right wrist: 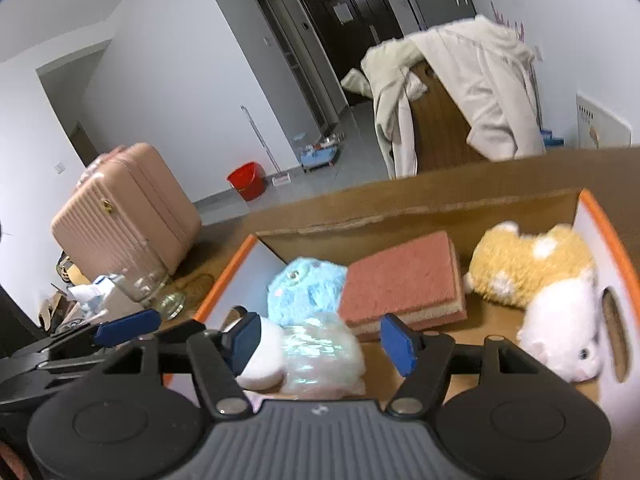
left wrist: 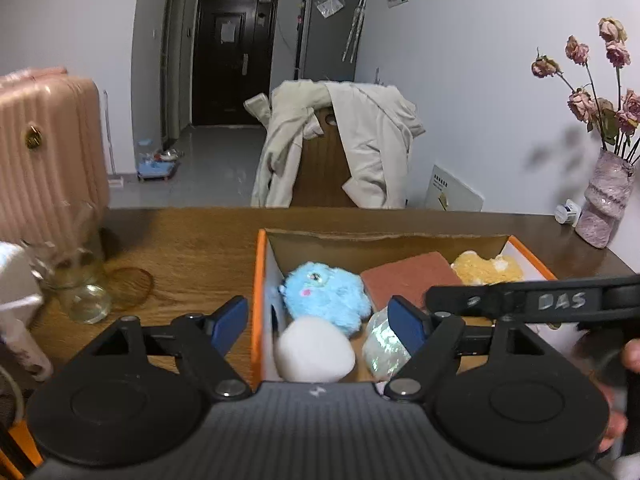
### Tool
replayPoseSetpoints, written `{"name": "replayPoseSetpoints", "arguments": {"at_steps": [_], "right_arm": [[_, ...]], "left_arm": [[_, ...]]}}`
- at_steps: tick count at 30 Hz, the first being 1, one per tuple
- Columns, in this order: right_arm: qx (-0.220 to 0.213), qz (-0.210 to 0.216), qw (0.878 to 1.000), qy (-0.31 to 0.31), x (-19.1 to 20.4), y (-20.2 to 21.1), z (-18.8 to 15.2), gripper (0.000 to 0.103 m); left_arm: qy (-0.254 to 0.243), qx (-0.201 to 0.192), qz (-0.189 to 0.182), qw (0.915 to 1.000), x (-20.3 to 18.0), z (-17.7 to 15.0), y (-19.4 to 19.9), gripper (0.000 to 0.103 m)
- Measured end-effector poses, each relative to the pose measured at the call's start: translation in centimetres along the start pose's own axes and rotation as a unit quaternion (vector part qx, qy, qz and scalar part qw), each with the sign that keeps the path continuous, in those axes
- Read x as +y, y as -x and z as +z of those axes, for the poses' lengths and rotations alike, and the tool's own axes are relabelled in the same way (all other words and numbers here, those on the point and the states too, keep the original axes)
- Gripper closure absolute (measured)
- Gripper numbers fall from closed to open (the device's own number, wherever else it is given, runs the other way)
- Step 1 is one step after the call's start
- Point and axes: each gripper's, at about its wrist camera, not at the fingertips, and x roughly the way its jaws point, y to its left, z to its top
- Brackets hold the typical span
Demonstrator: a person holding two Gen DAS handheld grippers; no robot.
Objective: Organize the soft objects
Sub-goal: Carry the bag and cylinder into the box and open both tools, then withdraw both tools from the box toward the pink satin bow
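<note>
An orange-rimmed cardboard box [left wrist: 261, 264] [right wrist: 224, 284] on the wooden table holds soft things: a blue plush [left wrist: 326, 292] [right wrist: 304, 288], a white ball [left wrist: 314, 354] [right wrist: 264, 354], an iridescent wrapped ball [left wrist: 382, 346] [right wrist: 320, 354], a pink sponge [left wrist: 412, 278] [right wrist: 402, 280], a yellow plush [left wrist: 488, 268] [right wrist: 528, 264] and a white plush [right wrist: 564, 328]. My left gripper [left wrist: 320, 320] is open and empty above the box's left rim. My right gripper [right wrist: 320, 340] is open and empty over the box, above the iridescent ball; it also shows in the left wrist view [left wrist: 536, 300].
A clear glass jar [left wrist: 80, 280] [right wrist: 152, 284] stands on the table left of the box. A pink vase of dried roses [left wrist: 604, 204] stands at the right. A pink suitcase [left wrist: 44, 152] [right wrist: 128, 212] and a chair draped with a coat [left wrist: 340, 144] [right wrist: 456, 88] stand beyond the table.
</note>
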Motion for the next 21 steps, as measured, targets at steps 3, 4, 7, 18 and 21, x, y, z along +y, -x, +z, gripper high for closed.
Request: {"name": "replayPoseSetpoints", "arguments": {"at_steps": [3,4,7,18,21], "right_arm": [[-0.025,-0.001,0.999,0.025,0.8,3.8,0.3,0.036],[-0.033,-0.004,0.999,0.035,1.0,5.3,0.3,0.036],[-0.048,-0.018,0.996,0.072,1.6,9.9,-0.1,0.029],[-0.132,-0.045,0.978,0.152,2.8,26.7,-10.4,0.013],[-0.148,-0.061,0.973,0.168,3.7,29.3,-14.0,0.013]], "left_arm": [[-0.002,-0.021,-0.003,0.9998,-0.1,0.4,3.2,0.023],[-0.003,-0.028,-0.002,0.9996,-0.1,0.4,4.3,0.023],[-0.014,-0.057,0.017,0.9981,-0.6,0.0,8.0,0.023],[-0.036,-0.136,0.06,0.9883,-4.7,-8.0,19.4,0.018],[-0.014,-0.138,0.04,0.9896,-6.1,-10.8,22.2,0.017]]}}
